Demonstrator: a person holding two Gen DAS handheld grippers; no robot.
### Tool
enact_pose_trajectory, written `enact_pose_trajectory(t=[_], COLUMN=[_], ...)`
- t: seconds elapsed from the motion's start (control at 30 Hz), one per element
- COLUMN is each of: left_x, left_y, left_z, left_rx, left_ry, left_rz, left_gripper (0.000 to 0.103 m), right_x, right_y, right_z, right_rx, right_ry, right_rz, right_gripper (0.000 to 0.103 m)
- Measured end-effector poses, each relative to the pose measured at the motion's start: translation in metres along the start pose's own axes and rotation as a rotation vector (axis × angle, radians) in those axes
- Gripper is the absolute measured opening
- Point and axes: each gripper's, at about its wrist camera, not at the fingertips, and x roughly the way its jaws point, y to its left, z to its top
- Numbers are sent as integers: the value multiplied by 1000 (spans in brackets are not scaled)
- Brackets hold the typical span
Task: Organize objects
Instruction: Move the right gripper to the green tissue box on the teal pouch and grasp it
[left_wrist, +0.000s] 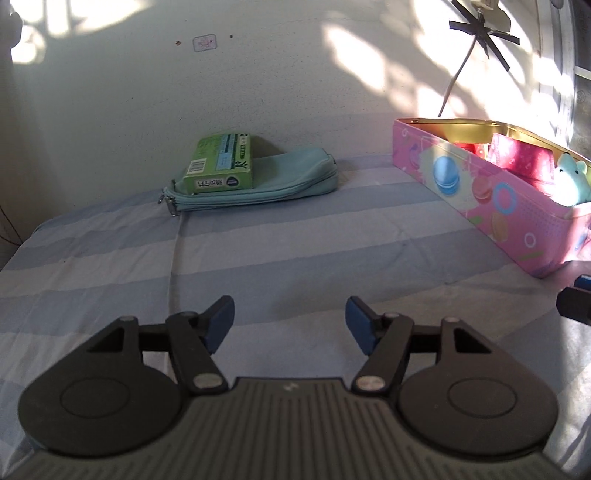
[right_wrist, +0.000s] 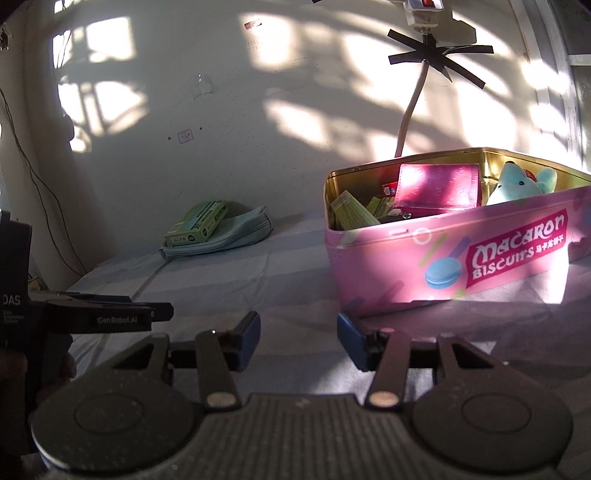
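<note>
On the striped blue sheet (left_wrist: 295, 236), far back by the wall, a green box (left_wrist: 221, 164) lies on top of a light blue zip pouch (left_wrist: 266, 184). Off to the right sits an open pink biscuit tin (right_wrist: 443, 258) with a red wallet (right_wrist: 437, 186), a blue plush toy (right_wrist: 521, 182) and some green packets (right_wrist: 354, 214) inside. Both the left gripper (left_wrist: 290, 325) and the right gripper (right_wrist: 299, 339) hang low over the sheet with fingers spread wide, holding nothing.

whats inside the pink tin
In the pink tin: a teal plush toy, a pink wallet, green packets and something red. Whatever lies beneath them is hidden.
</note>
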Motion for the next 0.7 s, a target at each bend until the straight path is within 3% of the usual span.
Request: enact_pose_trajectory(t=[0.17,0.4,0.7], left_x=[3,-3,0], left_y=[8,0,3], left_z=[-6,-12,-12], left_rx=[-37,-10,-19], left_ry=[-13,-92,-80], left_rz=[-26,-149,-162], left_gripper=[69,69,69], right_x=[2,-4,0], right_y=[12,12,-3], right_z=[-1,2,6], right_rx=[-27,-5,98], right_ry=[-10,-78,-62], right_rz=[-4,-41,-56], right_gripper=[48,48,48])
